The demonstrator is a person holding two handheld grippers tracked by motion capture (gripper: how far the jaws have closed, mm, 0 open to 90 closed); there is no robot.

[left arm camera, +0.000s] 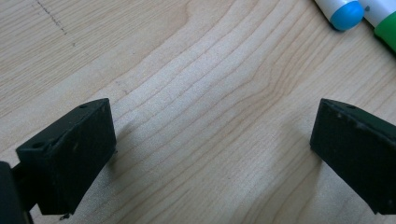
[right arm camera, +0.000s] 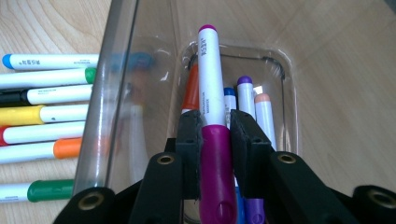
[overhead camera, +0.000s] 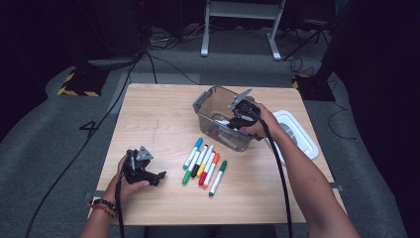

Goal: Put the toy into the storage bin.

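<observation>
While the right gripper is clamping a magenta marker over the clear bin, the left gripper is resting wide open and empty on the table. If released too high, the marker is likely to bounce off those already inside and out over the low wall.

In the right gripper view the magenta marker runs off the bottom edge, and the blue marker and purple marker behind it are part-hidden by the right tool. At nine o'clock the loose markers are cut by the frame — those seen through the clear bin wall blur.

In the left gripper view, two marker caps at one o'clock are cropped.
</observation>
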